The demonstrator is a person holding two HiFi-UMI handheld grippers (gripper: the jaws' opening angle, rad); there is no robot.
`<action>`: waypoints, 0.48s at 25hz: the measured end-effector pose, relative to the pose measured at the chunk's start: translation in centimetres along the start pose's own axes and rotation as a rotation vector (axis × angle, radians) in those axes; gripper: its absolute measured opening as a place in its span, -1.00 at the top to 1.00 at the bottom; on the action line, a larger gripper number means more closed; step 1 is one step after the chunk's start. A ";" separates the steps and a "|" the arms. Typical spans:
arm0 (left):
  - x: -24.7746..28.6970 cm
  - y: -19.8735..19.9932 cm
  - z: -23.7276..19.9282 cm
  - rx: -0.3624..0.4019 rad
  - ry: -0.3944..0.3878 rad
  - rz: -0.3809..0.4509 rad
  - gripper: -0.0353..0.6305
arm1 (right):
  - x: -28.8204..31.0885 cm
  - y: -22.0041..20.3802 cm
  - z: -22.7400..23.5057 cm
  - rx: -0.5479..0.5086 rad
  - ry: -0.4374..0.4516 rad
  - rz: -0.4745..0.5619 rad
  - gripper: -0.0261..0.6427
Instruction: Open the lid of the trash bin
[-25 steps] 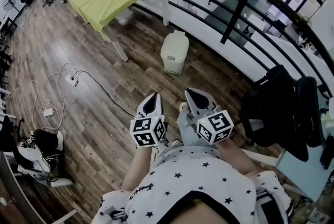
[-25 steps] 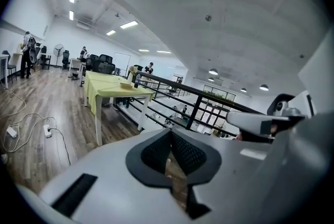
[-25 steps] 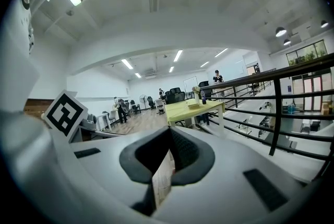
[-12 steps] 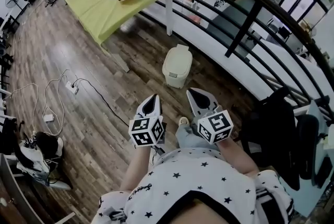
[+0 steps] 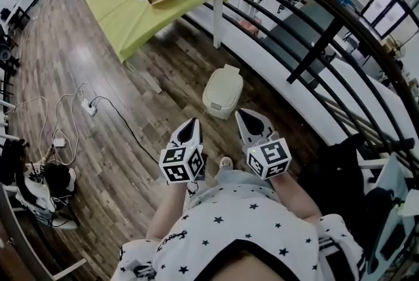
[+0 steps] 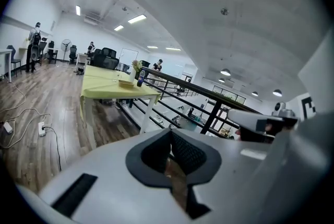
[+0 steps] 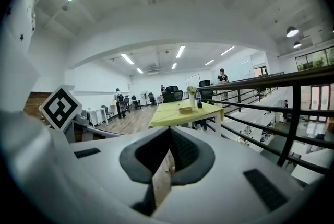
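Bin [image 5: 221, 103] stands on the wood floor ahead of both grippers, well apart from them and near the railing [image 5: 317, 47], with its lid [image 5: 226, 80] down. Left gripper [image 5: 190, 124] and right gripper [image 5: 243, 117] each have their jaws drawn together to a thin slit. Neither holds anything, and they sit side by side in front of the person. Closed like that, neither could catch the lid's edge. A poke from a blunt tip would more likely shove the bin across the smooth boards or tip it toward the railing. The hinge side is hard to tell from above, so lifting at the wrong edge might raise the whole bin. A cable [image 5: 131, 126] lies on the floor to the left and could trip the person.
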State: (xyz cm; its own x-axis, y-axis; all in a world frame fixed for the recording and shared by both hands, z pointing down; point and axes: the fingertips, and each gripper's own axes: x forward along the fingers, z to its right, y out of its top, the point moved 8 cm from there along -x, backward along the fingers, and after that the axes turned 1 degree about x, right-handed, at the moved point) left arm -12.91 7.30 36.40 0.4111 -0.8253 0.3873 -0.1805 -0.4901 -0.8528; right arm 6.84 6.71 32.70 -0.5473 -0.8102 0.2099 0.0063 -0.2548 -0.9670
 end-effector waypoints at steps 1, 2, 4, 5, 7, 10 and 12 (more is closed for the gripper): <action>0.7 0.0 0.0 -0.005 0.006 -0.004 0.86 | 0.5 0.0 0.6 0.000 0.005 -0.001 0.94; 1.3 0.0 -0.1 -0.011 0.012 -0.008 0.86 | 0.9 0.0 1.3 0.001 0.010 -0.002 0.94; 2.5 -0.1 0.0 -0.023 0.020 -0.018 0.86 | 1.5 -0.2 2.4 0.004 0.017 -0.007 0.94; 3.1 -0.3 0.1 -0.028 0.023 -0.025 0.86 | 1.7 -0.4 3.0 0.009 0.018 -0.011 0.94; 4.1 -0.7 0.2 -0.035 0.027 -0.043 0.86 | 2.1 -0.7 3.9 0.022 0.015 -0.022 0.94; 5.3 -1.1 0.0 -0.040 0.030 -0.065 0.86 | 2.8 -0.9 4.6 0.031 0.016 -0.033 0.94; 6.0 -1.3 -0.3 -0.050 0.033 -0.082 0.86 | 3.3 -1.3 5.0 0.031 0.014 -0.046 0.94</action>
State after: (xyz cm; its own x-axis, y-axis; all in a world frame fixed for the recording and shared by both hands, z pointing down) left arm -10.44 2.91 39.97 0.3970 -0.7903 0.4668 -0.1920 -0.5689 -0.7997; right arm 9.17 1.75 35.34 -0.5595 -0.7896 0.2518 0.0067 -0.3081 -0.9513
